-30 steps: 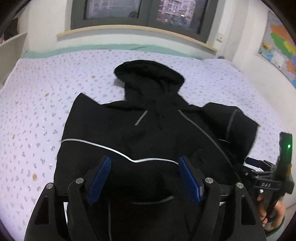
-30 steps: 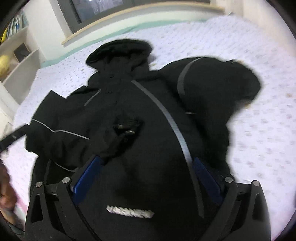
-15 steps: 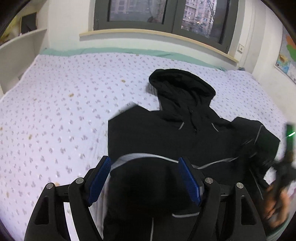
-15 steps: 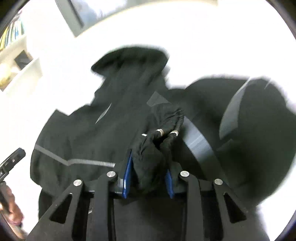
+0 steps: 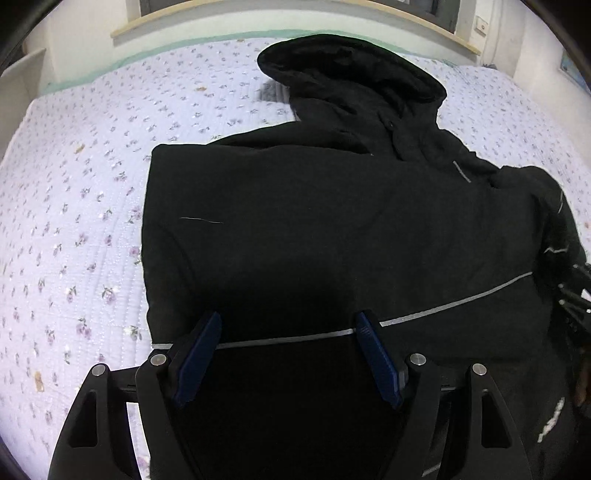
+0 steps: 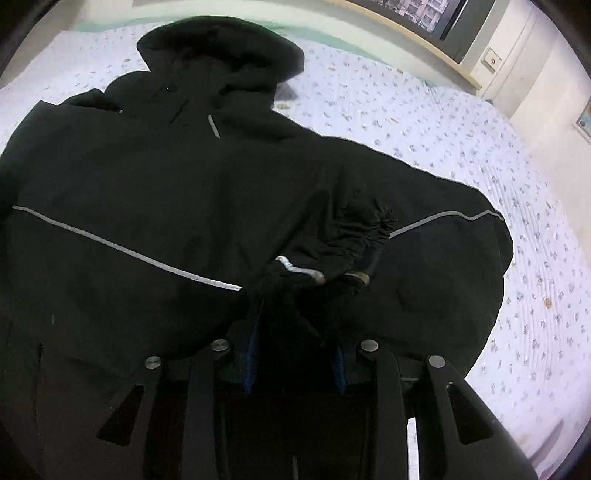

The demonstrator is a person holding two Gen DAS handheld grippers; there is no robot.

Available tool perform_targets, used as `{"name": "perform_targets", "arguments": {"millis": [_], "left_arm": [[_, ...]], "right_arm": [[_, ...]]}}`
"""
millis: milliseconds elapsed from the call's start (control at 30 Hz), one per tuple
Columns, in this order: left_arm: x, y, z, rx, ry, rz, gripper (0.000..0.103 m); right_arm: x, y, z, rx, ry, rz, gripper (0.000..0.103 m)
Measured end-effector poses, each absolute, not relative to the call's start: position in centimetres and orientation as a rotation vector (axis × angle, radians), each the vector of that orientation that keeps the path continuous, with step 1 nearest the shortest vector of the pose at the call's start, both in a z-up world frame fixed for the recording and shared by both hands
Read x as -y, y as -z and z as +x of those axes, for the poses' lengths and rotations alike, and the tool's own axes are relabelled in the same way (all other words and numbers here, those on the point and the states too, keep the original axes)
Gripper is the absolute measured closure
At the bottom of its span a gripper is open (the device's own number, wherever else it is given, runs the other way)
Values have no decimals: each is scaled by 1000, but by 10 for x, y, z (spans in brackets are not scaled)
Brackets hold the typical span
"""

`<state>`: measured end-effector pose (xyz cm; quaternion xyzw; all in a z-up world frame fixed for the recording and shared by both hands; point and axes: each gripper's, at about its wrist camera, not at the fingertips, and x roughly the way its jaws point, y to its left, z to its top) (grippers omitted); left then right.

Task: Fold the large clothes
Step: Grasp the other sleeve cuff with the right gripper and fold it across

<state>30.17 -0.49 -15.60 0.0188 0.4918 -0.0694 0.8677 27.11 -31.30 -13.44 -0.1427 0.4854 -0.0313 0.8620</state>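
both grippers closer over one black jacket point(image 5: 332, 221), left gripper point(image 5: 288, 354) wide, right gripper point(image 6: 295, 321) seemingly pinching cuff point(image 6: 354, 229)

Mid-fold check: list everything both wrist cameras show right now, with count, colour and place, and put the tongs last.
jacket: one, black with grey reflective piping, spread across the bed, hood toward the window
sleeve cuff: one, black, gathered, bunched above the jacket body at the right tongs
bedspread: one, pale lilac with small floral print, under the jacket
window sill: one, light wood, behind the bed's far edge
wall switch: one, white, right of the window
left tongs: one, black with blue pads, open over the jacket's lower part
right tongs: one, black with blue pads, shut on the sleeve cuff
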Motion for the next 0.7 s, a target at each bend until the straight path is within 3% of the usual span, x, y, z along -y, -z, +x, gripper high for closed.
{"name": "perform_targets", "arguments": {"millis": [133,200,267,367,533,600,700], "left_arm": [[3,140,290,-1002,150,38,26],[1,127,284,-972,179,13,26],[6,116,280,-945,211,-20,26],[23,112,280,-936,236,-20,26],[30,159,296,-1033,229,-20,27],[33,170,292,-970,242,32,24],[41,175,282,-923,222,69,19]], "right_arm": [[331,99,261,-1030,31,-154,60],[335,57,244,-919,-18,-71,29],[330,28,235,-821,-36,-38,19],[301,20,247,-820,-117,-48,20],[260,98,284,-972,-85,-120,27],[264,143,291,-1043,-60,-102,27],[265,142,284,-975,-71,-83,26]]}}
